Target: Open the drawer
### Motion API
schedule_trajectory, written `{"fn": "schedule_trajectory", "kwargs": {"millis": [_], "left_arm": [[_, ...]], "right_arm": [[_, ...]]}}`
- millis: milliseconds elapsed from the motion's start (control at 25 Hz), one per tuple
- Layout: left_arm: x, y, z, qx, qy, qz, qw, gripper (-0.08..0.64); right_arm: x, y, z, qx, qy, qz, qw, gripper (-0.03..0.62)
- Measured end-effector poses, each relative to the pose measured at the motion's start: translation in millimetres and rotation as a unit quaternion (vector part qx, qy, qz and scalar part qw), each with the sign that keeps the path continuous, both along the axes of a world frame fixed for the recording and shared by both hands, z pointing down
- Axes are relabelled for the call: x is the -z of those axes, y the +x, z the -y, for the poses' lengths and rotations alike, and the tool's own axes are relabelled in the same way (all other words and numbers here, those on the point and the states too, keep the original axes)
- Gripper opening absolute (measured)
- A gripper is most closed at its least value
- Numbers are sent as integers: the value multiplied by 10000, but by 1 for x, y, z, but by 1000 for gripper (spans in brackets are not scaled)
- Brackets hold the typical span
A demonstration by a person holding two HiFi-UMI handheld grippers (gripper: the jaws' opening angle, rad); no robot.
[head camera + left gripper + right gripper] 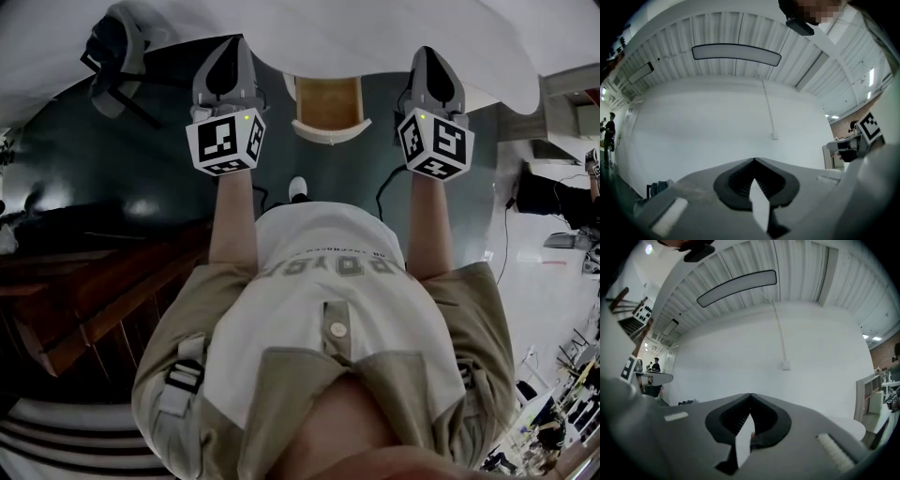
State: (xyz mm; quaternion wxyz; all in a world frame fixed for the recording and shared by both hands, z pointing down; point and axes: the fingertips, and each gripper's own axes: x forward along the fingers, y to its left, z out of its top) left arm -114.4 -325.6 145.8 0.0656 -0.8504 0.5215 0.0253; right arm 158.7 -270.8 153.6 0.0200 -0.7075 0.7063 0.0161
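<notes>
Two pairs of tongs are held up level in front of us, and neither has anything in it. On the left, the left tongs point(228, 58) are closed tip to tip. In the left gripper view their dark pads point(737, 180) meet in a point with only a bare white wall point(703, 126) beyond, so they grip nothing.

To the right of them and lower down, between the two pairs, sits what we take for the drawer point(328, 105). It is a tan-floored box with a white front, standing out from under the edge of the white worktop point(375, 33). It looks to us already drawn out some way, though we cannot tell how much travel is left.

Further right, the right tongs point(433, 67) are likewise closed and empty, and their own view shows the tips together against the same wall.

If the drawer has to come out further, we judge that one pair is enough. We would part those tongs first and lower them to the white front, which lies below and between both pairs, then close on its lip near the middle rather than at a corner. The pull should run straight back toward us, in line with the drawer's sides, so it does not skew and bind. We would keep it slow and stop before the box leaves its runners, with the other pair held clear to its own side
</notes>
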Motion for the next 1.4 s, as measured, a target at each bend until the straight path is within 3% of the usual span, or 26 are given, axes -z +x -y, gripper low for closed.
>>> {"fn": "schedule_trajectory", "kwargs": {"millis": [320, 560, 1400], "left_arm": [[-7, -1, 3, 0, -75, 9, 10000, 5], [-11, 0, 2, 11, -142, 22, 9999, 5], [-15, -9, -4, 80, -209, 63, 9997, 5]], "right_arm": [[-5, 2, 1, -74, -26, 34, 10000, 3], [-6, 8, -1, -236, -144, -263, 9993, 0], [-1, 6, -7, -124, -86, -286, 9995, 0]]}}
